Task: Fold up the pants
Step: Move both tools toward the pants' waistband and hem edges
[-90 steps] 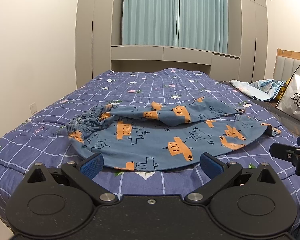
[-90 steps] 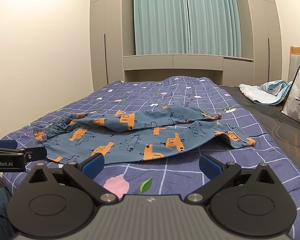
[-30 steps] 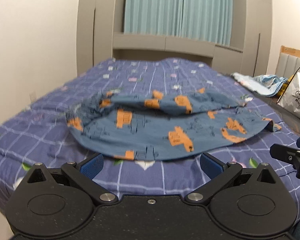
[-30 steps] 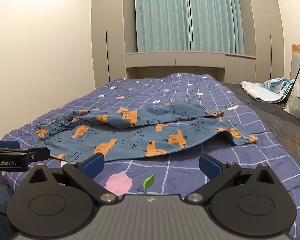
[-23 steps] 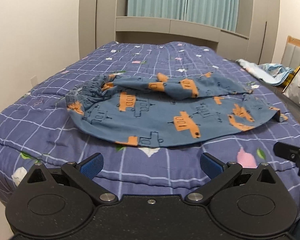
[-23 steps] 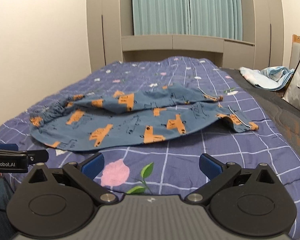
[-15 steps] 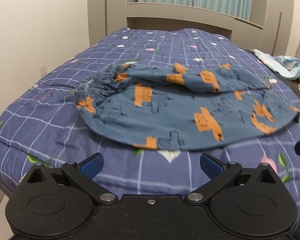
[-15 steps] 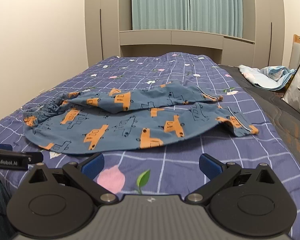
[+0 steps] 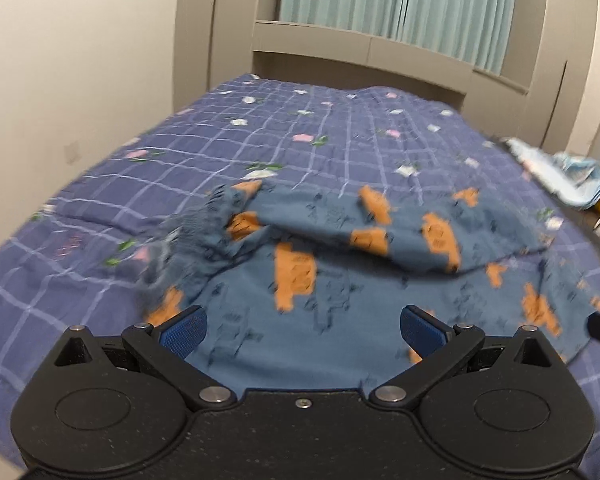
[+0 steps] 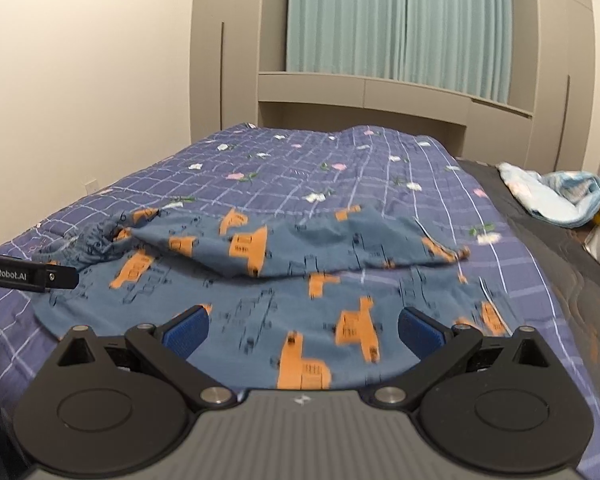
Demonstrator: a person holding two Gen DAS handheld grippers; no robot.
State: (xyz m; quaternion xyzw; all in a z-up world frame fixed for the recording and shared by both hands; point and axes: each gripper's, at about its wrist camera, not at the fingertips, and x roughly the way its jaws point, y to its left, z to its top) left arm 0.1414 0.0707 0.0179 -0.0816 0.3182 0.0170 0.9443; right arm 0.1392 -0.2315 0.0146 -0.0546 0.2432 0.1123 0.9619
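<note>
Blue pants (image 9: pixel 340 272) printed with orange vehicles lie spread across the bed, one leg folded loosely over the other. Their gathered waistband (image 9: pixel 188 236) is at the left, and the leg ends (image 10: pixel 460 254) reach to the right. My left gripper (image 9: pixel 302 326) is open above the waist part of the pants, nothing between its blue pads. My right gripper (image 10: pixel 302 328) is also open, hovering over the lower leg part. The tip of the left gripper (image 10: pixel 32 276) shows at the left edge of the right wrist view.
The bed carries a purple checked quilt (image 10: pixel 300 168) with small flowers. A light blue cloth heap (image 10: pixel 556 196) lies at the right on a dark mat. Grey cabinets (image 10: pixel 360 92) and teal curtains stand behind the bed. A cream wall borders the left.
Both grippers have moved forward and lower toward the pants, which now fill the space between the fingers. The pants themselves have not shifted. Both stay open.
</note>
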